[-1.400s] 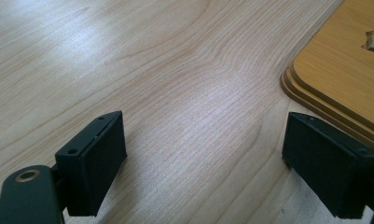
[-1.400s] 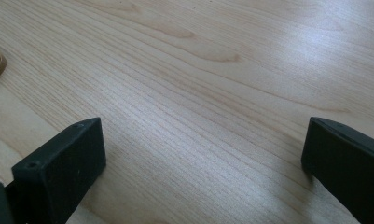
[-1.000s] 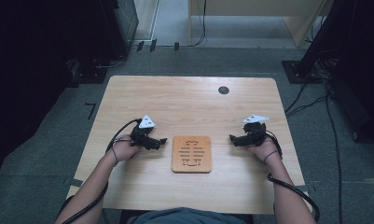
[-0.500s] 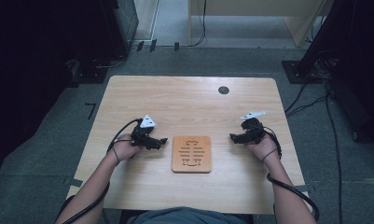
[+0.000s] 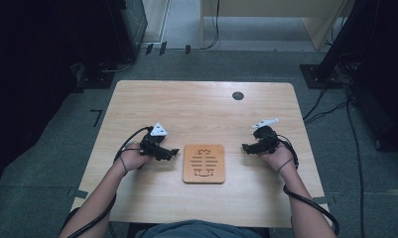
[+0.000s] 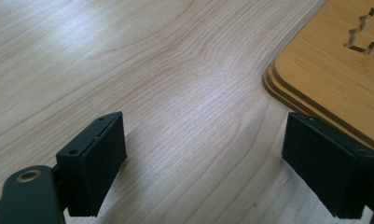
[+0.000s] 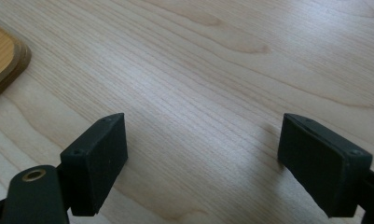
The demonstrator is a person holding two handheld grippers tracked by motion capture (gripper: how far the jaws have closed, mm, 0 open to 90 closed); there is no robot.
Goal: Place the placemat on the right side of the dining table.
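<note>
A square wooden board (image 5: pixel 203 163) with cut-out slots lies flat near the table's front middle. My left gripper (image 5: pixel 174 152) rests just left of it, jaws pointing at the board's left edge. In the left gripper view the gripper (image 6: pixel 217 172) is open over bare wood, and its right pad sits beside the board's (image 6: pixel 334 79) corner. My right gripper (image 5: pixel 246 147) rests to the right of the board. In the right gripper view it (image 7: pixel 212 168) is open, its jaws have just been closing a little with nothing between them, and the board (image 7: pixel 0 60) lies off to the left.
The light wooden table (image 5: pixel 196 109) has a round dark cable hole (image 5: pixel 238 95) near its far edge. Black cables trail from both grippers along the person's forearms. Dark equipment and floor cables surround the table.
The right gripper has edged slightly toward the board. The left gripper and the board have stayed in place.
</note>
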